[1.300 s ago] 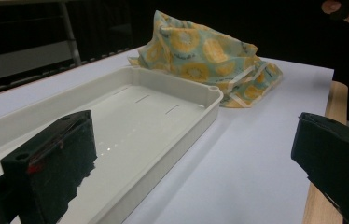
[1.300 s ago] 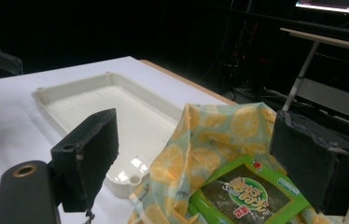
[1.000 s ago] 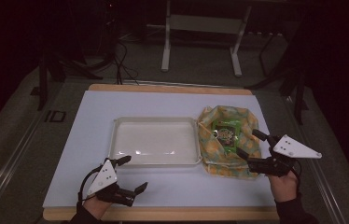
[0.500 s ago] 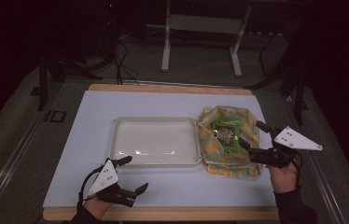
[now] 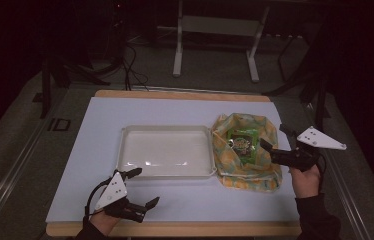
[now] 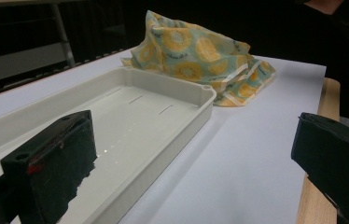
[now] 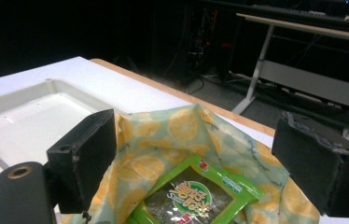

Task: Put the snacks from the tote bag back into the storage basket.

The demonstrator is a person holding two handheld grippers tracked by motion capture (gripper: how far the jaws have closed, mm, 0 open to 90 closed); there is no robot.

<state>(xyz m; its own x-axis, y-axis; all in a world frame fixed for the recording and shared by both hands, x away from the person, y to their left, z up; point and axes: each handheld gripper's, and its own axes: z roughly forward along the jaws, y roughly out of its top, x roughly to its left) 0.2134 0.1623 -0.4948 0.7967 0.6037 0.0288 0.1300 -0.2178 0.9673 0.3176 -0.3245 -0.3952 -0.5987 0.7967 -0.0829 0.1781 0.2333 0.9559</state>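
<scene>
— Where's the green packet (image 5: 240, 141)?
— In the lemon-print cloth (image 5: 247, 171), right of the white tray (image 5: 165, 172).
— And the grippers?
— Right gripper (image 5: 275, 141) gapes beside the cloth's edge; left gripper (image 5: 144, 187) gapes too, near the tray's front corner.

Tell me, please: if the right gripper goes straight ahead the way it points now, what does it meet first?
Probably the lemon-print cloth, at its near edge, with the green packet lying just inside it. The right gripper is open and aimed at both, though depth is unclear.
</scene>
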